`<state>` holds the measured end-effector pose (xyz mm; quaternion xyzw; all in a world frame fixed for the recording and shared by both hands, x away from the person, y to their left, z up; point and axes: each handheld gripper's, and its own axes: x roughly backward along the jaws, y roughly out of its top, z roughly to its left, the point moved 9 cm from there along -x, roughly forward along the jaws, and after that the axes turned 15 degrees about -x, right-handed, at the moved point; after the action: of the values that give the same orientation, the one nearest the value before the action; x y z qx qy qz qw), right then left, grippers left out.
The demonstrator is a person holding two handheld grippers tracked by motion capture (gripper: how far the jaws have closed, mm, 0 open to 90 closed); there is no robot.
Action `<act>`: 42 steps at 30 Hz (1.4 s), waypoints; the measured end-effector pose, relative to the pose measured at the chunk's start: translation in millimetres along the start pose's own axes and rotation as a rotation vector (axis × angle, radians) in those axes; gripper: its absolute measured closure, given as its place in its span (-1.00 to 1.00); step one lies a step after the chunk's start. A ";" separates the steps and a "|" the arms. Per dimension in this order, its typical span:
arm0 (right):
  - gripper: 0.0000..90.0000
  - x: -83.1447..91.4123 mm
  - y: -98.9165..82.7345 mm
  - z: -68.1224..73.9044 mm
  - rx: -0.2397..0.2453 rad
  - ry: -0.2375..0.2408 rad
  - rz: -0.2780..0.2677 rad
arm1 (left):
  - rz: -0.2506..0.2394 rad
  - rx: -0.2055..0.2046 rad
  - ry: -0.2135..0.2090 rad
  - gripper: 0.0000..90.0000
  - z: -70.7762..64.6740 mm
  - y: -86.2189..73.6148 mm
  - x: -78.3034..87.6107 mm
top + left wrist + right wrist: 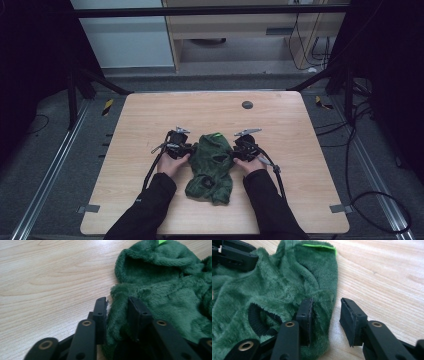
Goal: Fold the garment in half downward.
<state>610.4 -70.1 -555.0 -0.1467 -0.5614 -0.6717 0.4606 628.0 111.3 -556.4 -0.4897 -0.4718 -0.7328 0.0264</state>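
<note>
Item: green fleece garment [212, 165], crumpled mid-desk [150, 120], long axis running away from the person. Left tool [186, 148] at its left edge, right tool [239, 148] at its right edge, equally near; both part-open, straddling fleece, not yet pinching.

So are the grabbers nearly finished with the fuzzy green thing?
Not yet. The green garment lies crumpled on the table, nothing folded. The left gripper has an edge of fleece between its jaws; the right gripper straddles the other edge, still gapped. Gripping and whatever follows remain.
</note>
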 end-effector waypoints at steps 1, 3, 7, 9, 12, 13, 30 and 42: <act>0.45 -0.5 -0.6 -0.2 -0.001 -0.001 0.002 | 0.000 -0.002 -0.005 0.58 -1.2 0.1 0.0; 0.52 -1.2 -1.4 -0.1 -0.002 0.002 0.007 | 0.000 -0.007 -0.005 0.66 -2.5 0.2 -0.3; 0.68 -1.7 -2.3 1.3 -0.001 0.010 0.013 | 0.004 -0.017 -0.006 0.81 -5.6 0.4 -0.7; 0.75 -1.8 -2.6 1.9 0.008 0.008 0.013 | 0.005 -0.021 -0.005 0.87 -6.2 0.4 -0.8; 0.85 -0.7 -2.4 2.8 0.013 0.008 0.010 | 0.003 -0.024 -0.005 0.93 -6.7 0.8 -0.8; 0.86 -0.1 -1.9 2.7 0.013 0.010 0.007 | 0.000 -0.030 -0.002 0.94 -6.9 1.1 -0.4; 0.92 17.4 9.9 8.6 0.026 0.049 -0.065 | -0.079 -0.036 -0.019 0.97 -7.6 16.6 26.0; 0.92 35.8 23.1 22.6 0.068 0.085 -0.125 | -0.131 -0.069 -0.022 0.97 -15.7 24.9 54.3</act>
<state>602.2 -65.0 -507.8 -0.0667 -0.5719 -0.6853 0.4460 601.4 109.2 -500.7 -0.4666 -0.4774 -0.7433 -0.0436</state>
